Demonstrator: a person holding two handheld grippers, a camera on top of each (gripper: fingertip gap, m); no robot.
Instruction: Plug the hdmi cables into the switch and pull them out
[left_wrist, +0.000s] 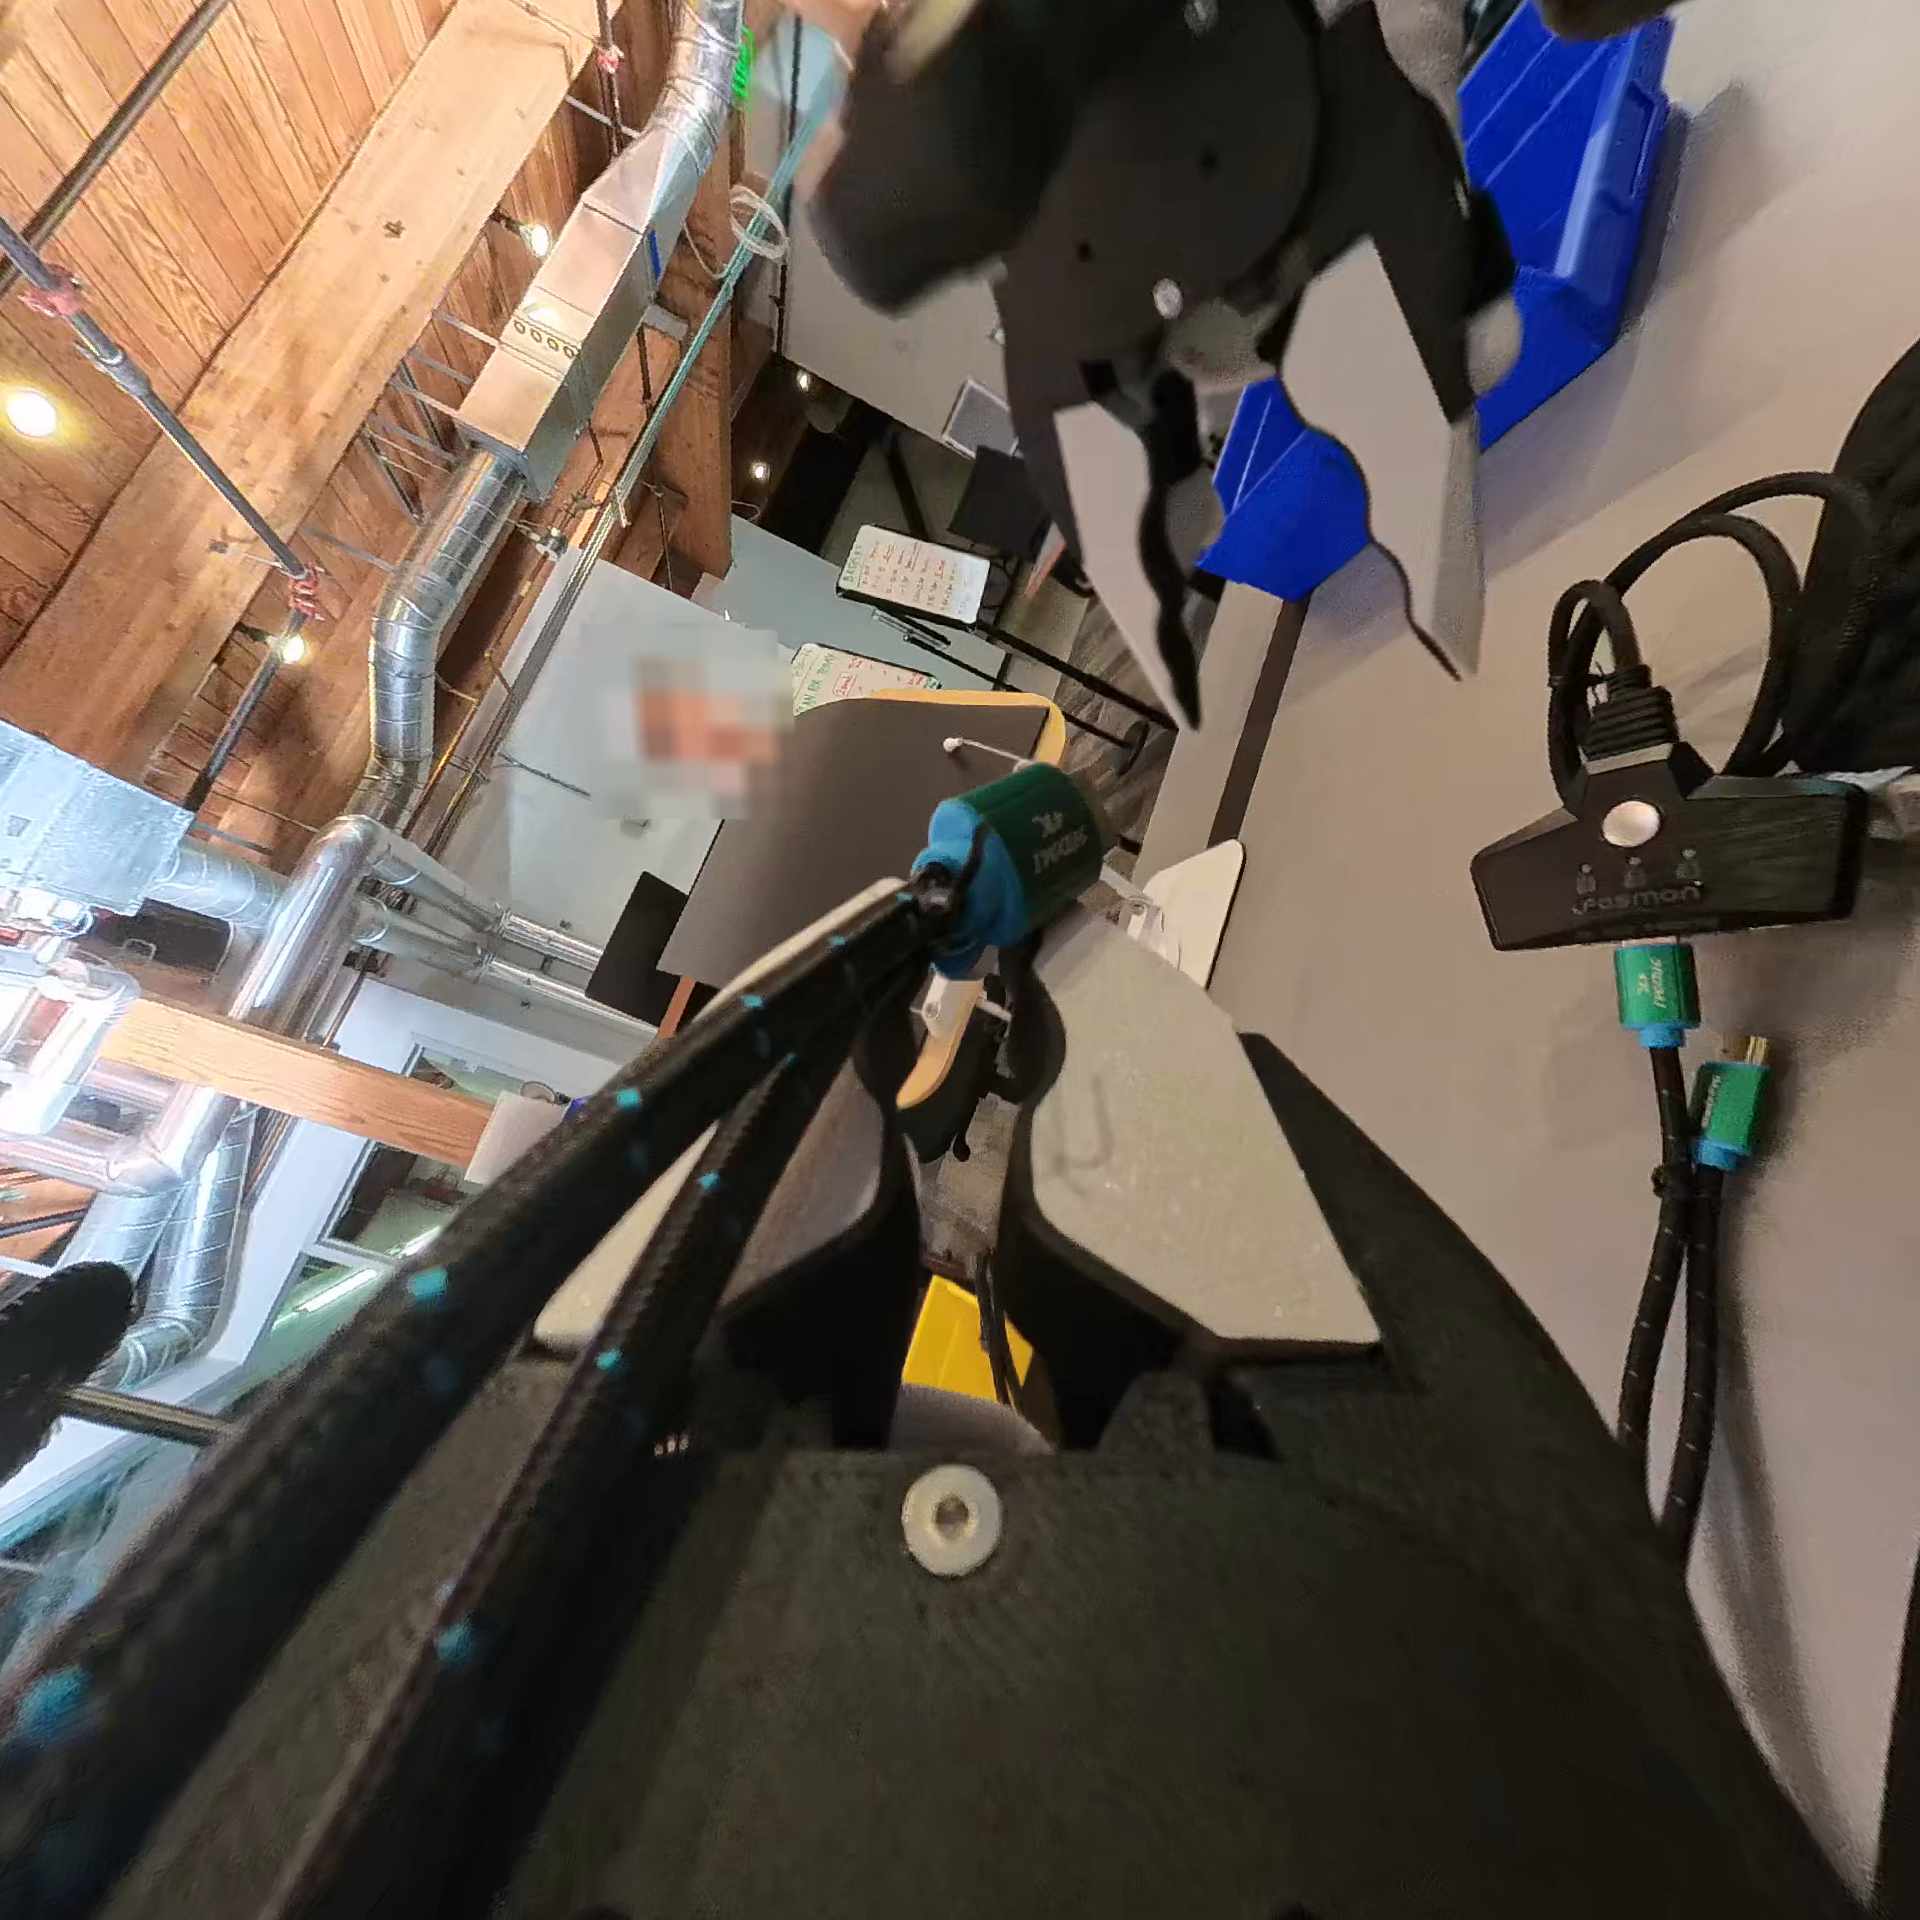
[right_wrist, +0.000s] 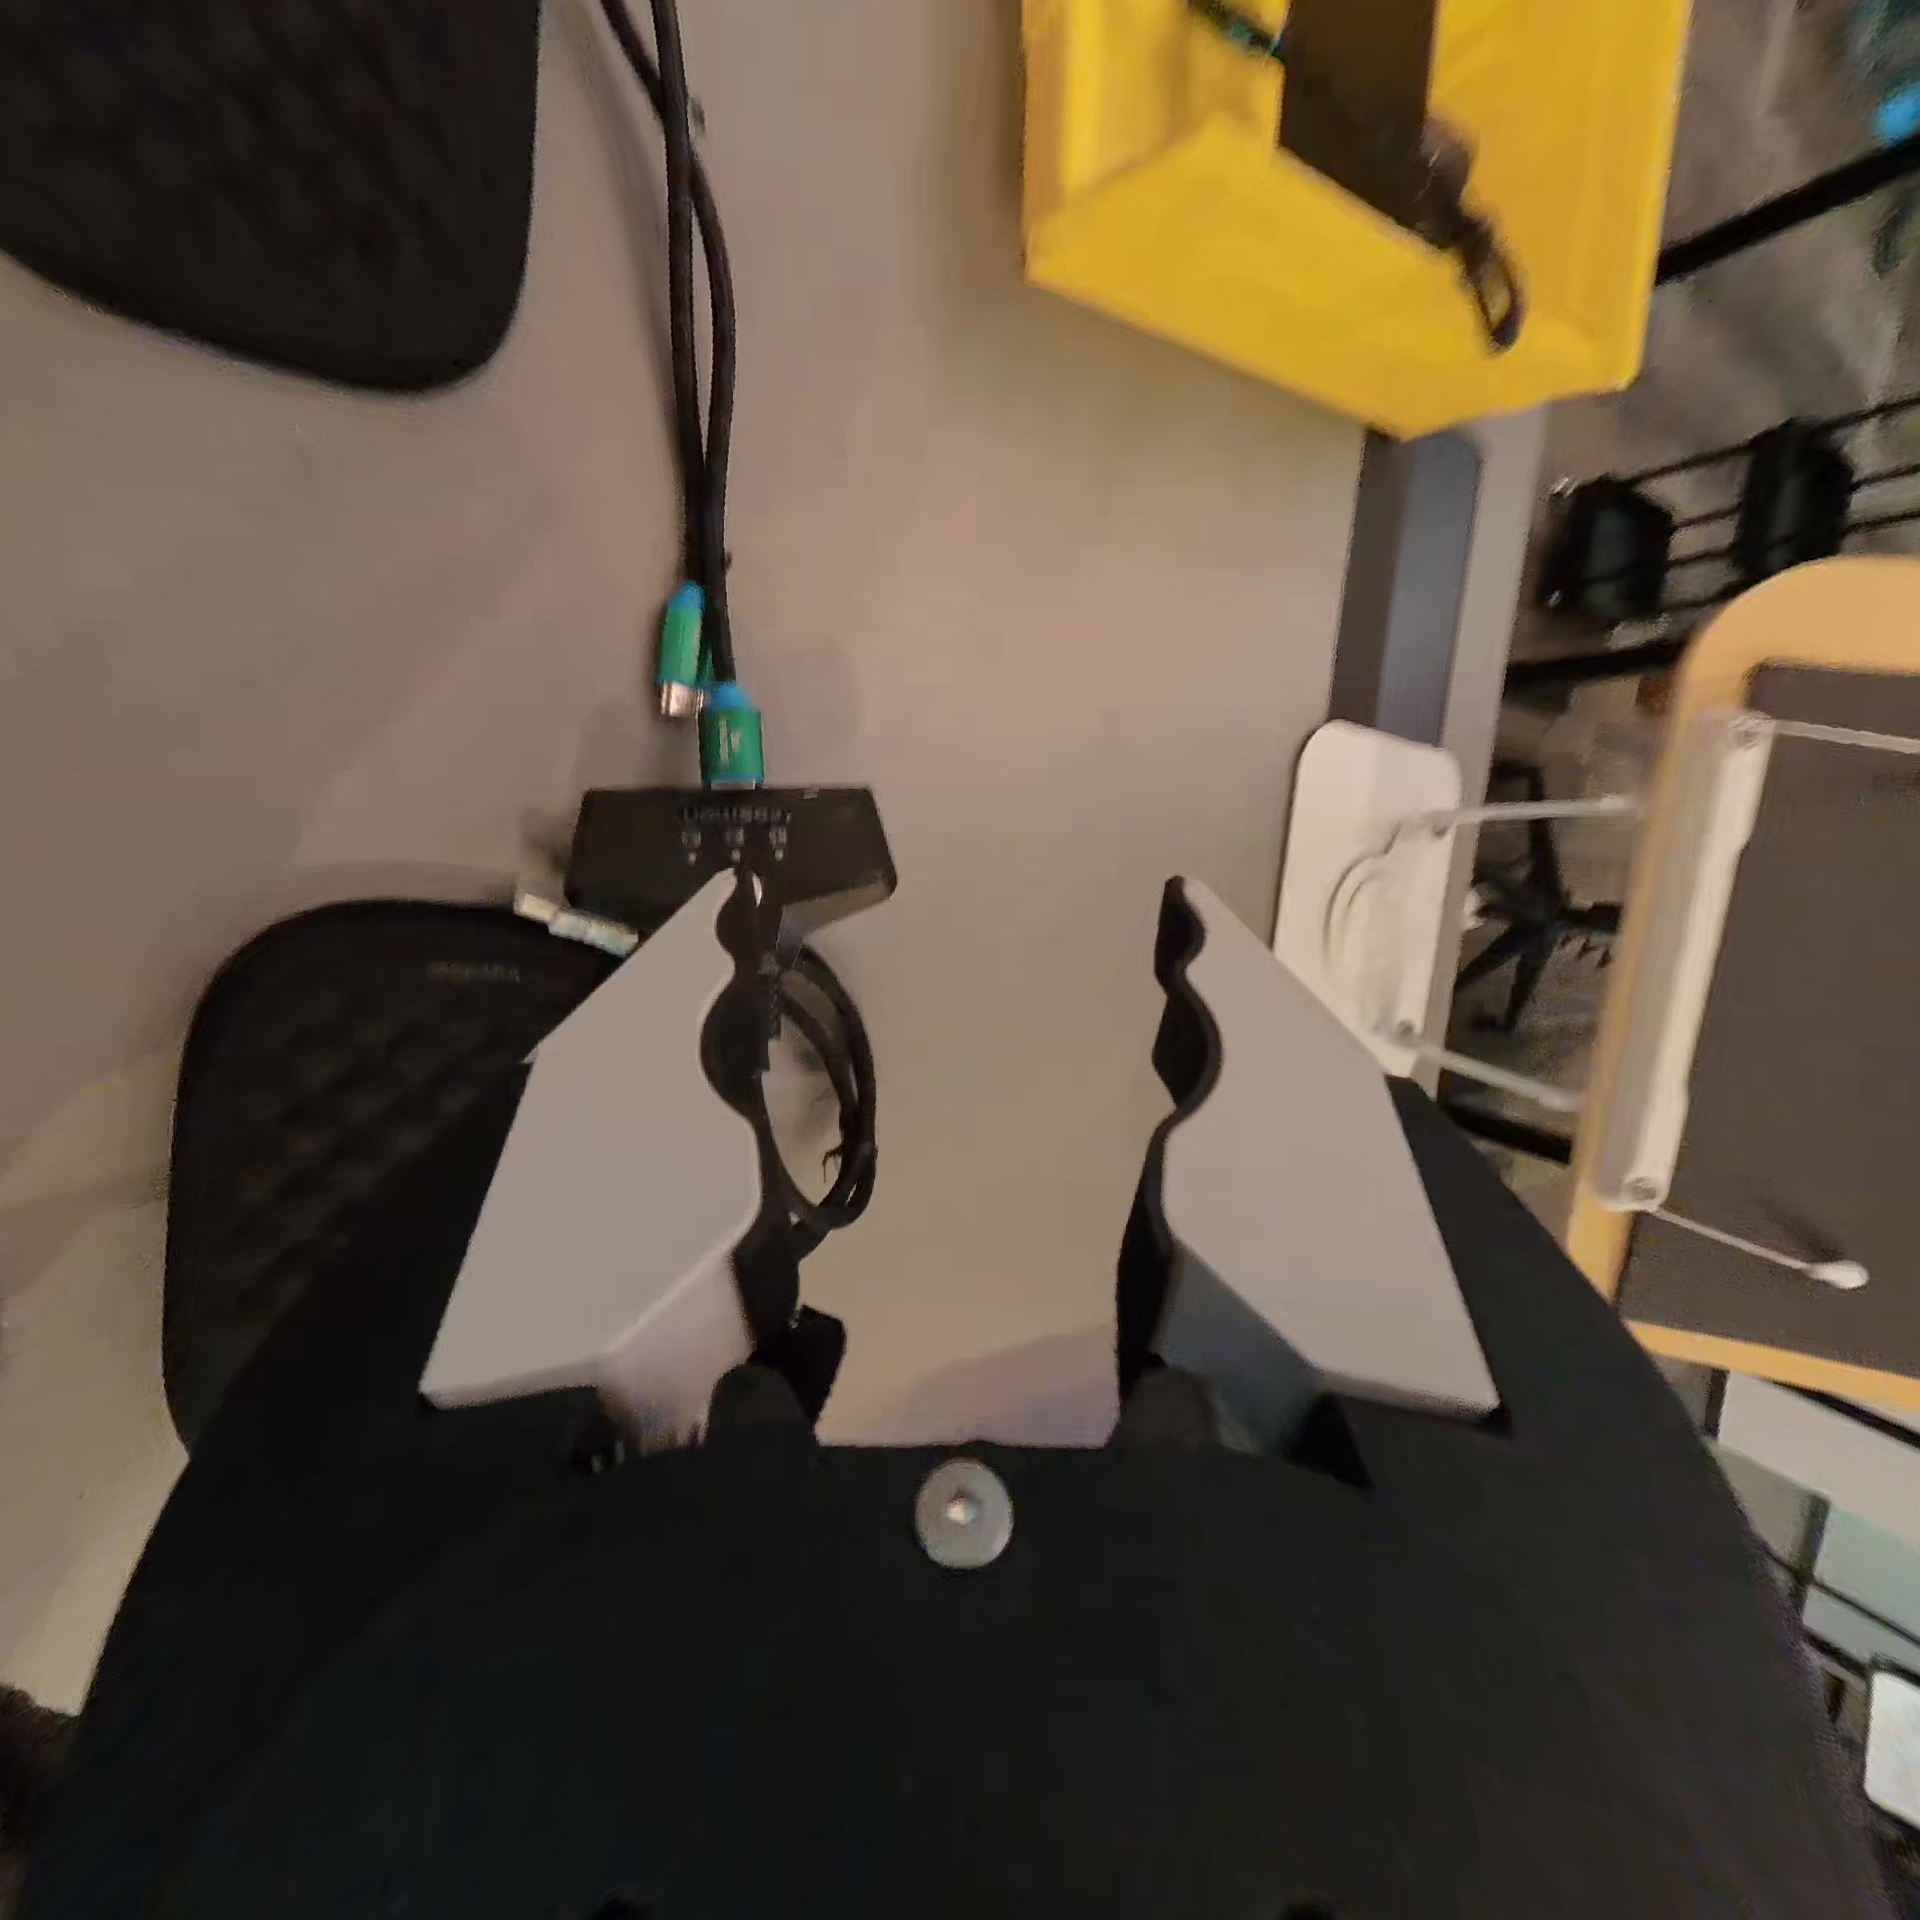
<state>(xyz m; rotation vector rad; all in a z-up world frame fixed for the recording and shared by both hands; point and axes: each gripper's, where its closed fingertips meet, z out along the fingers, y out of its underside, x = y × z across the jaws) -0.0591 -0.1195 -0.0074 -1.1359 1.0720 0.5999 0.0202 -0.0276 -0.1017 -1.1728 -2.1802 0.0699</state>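
One green plug (left_wrist: 1023, 847) sits clamped between left gripper (left_wrist: 997, 935) jaws.

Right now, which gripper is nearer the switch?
Right. The right gripper hangs open just over the switch; the left gripper is raised away from it, gripping a green HDMI plug.

A black, wedge-shaped switch (left_wrist: 1671, 871) with a round silver button is seen lying flat on a grey table (left_wrist: 1382, 831). One green-shelled plug (left_wrist: 1652, 992) with a blue collar is seated in the middle port of its long edge. A second, matching plug (left_wrist: 1730, 1112) is left loose on the table just beside the first, its metal tip bare. A third green plug (left_wrist: 1023, 852) is held up off the table, its black braided cable (left_wrist: 582, 1278) with blue flecks trailing back. A thinner black cable (left_wrist: 1704, 582) is looped from the switch's opposite side.
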